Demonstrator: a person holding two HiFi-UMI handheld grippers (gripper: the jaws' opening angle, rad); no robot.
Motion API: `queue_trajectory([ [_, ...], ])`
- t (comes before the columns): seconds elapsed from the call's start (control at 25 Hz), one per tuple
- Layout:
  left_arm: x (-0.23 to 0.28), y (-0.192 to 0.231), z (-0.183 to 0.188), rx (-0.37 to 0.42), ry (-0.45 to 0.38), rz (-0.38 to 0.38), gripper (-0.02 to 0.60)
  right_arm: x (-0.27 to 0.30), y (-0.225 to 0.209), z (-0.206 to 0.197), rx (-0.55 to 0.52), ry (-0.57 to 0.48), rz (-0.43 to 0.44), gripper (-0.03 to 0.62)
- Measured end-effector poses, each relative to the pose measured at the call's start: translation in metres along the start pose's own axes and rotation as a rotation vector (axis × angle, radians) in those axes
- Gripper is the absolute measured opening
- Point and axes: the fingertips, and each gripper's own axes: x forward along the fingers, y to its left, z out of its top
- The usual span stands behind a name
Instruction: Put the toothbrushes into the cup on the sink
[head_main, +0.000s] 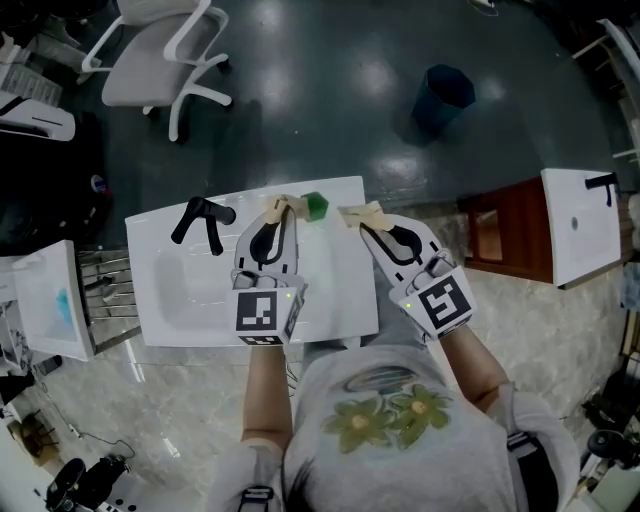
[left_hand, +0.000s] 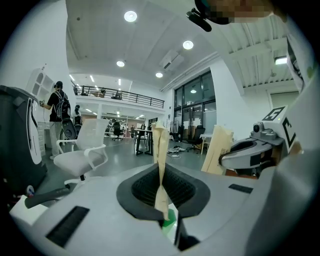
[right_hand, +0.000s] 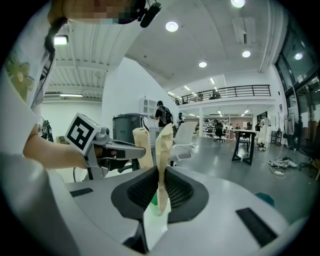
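Note:
A white sink (head_main: 345, 310) with a black faucet (head_main: 200, 218) lies below me. A small green cup (head_main: 316, 205) stands at its far edge. My left gripper (head_main: 283, 208) hovers over the basin with its tan-taped tips just left of the cup. My right gripper (head_main: 362, 213) hangs beside it, tips just right of the cup. Both pairs of jaws are pressed together with nothing between them, as the left gripper (left_hand: 160, 134) and right gripper (right_hand: 164, 134) show in their own views. A patch of the green cup (left_hand: 169, 220) peeks under the left jaws. No toothbrush shows in any view.
Beyond the sink the dark floor holds a white office chair (head_main: 160, 50) and a blue bin (head_main: 445, 95). A brown cabinet (head_main: 510, 232) and a white unit (head_main: 580, 222) stand to the right, a wire rack (head_main: 105, 290) to the left.

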Motion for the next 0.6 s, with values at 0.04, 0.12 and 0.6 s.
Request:
queue_trajectory([
  [0.04, 0.001, 0.001, -0.001, -0.003, 0.002, 0.003, 0.031, 0.001, 0.000, 0.000, 0.001, 0.000, -0.001, 0.064],
  [0.12, 0.004, 0.003, -0.002, -0.010, 0.007, 0.010, 0.031, 0.002, 0.000, 0.000, 0.002, 0.000, -0.002, 0.064],
  [0.6, 0.018, 0.009, -0.025, -0.017, 0.009, 0.029, 0.031, 0.006, 0.000, -0.003, 0.007, 0.005, -0.001, 0.063],
])
